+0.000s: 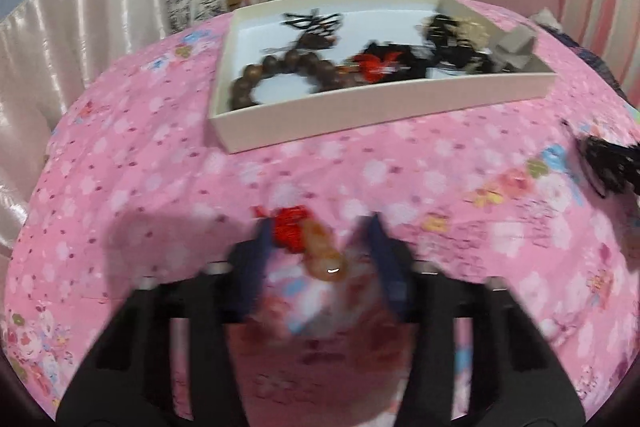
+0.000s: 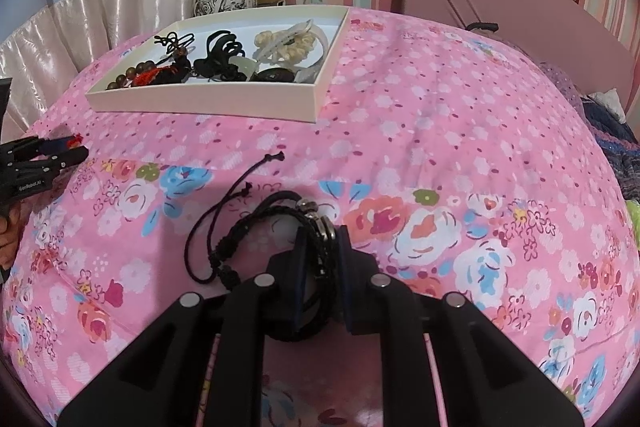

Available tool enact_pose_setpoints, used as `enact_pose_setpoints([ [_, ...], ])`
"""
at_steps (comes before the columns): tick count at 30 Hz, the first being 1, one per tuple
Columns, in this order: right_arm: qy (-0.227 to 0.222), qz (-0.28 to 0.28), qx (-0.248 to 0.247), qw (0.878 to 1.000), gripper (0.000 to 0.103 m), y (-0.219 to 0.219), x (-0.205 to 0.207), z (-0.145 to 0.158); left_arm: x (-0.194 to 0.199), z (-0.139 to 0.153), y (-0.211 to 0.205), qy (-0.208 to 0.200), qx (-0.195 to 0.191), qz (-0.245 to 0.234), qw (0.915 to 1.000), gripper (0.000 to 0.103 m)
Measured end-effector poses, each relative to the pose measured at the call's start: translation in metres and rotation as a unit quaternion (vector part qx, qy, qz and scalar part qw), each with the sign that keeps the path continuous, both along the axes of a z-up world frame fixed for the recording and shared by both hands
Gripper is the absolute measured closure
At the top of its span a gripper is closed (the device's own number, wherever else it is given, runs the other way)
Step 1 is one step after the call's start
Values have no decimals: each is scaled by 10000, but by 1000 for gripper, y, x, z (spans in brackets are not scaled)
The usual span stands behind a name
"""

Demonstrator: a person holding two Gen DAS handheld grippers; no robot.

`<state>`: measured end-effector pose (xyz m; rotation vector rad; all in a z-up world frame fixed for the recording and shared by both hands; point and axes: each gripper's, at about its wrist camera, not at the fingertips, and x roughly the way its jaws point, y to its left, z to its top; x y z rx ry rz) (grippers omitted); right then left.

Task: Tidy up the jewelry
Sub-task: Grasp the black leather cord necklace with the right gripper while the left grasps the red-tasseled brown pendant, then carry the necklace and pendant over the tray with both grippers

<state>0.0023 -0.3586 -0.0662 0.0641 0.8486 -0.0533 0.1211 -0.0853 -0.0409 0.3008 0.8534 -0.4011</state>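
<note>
- The right tool [image 2: 322,227] is gripping a black braided bracelet [image 2: 316,247]; its two blue-padded fingers [image 2: 301,255] are squeezing the doubled cords just behind a small metal clasp.
- The bracelet's loose thin cord [image 2: 224,203] is trailing out to the left across the pink floral bedspread [image 2: 440,147], ending in a small knot.
- The left tool [image 1: 316,227] is showing in its own blurred view with a red-tasselled amber pendant [image 1: 316,247] lying between its fingers [image 1: 256,259].
- The gap between those fingers is looking moderate, and the red tassel is lying against the left finger while the right finger is standing clear of the amber bead; whether the pads are pressing the pendant I cannot tell through the blur.
- In the right wrist view the left tool [image 2: 68,147] is appearing at the far left edge, low over the bedspread, with a bit of red tassel at its tip.
- A shallow cream tray [image 2: 208,103] is sitting on the bedspread further back, well apart from both tools.
- Inside the tray, a brown wooden bead bracelet [image 1: 280,71] is lying at the left end, with a red-and-black tasselled piece [image 1: 376,65] beside it.
- A black hair claw [image 2: 224,47] and a pale beaded piece [image 2: 286,45] are lying further along in the tray.
- The black bracelet is sitting outside the tray, down on the bedspread in the right tool's grip.
</note>
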Motion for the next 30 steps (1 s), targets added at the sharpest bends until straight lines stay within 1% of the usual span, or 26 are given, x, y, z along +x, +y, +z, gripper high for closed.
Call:
enact_pose_setpoints([
  [1, -4, 2, 12, 10000, 89, 0, 0, 0, -5, 0, -7, -63, 78, -87, 9999, 87],
  [3, -10, 1, 27, 10000, 89, -1, -1, 0, -9, -1, -14, -152, 204, -84, 9996, 89],
  [11, -56, 8, 154, 9999, 89, -3, -2, 1, -7, 4, -11, -164, 20, -1, 9999, 89],
  [18, -162, -35, 240, 9996, 89, -9, -7, 6, -10, 16, -2, -308, -84, 34, 9995, 89],
  [22, -332, -90, 345, 9988, 89, -15, -10, 17, -11, 24, -2, -393, -151, 28, 9991, 89],
  [30, -657, -77, 412, 9970, 89, -22, -6, 46, -7, 52, -7, -682, -299, -27, 9972, 89],
])
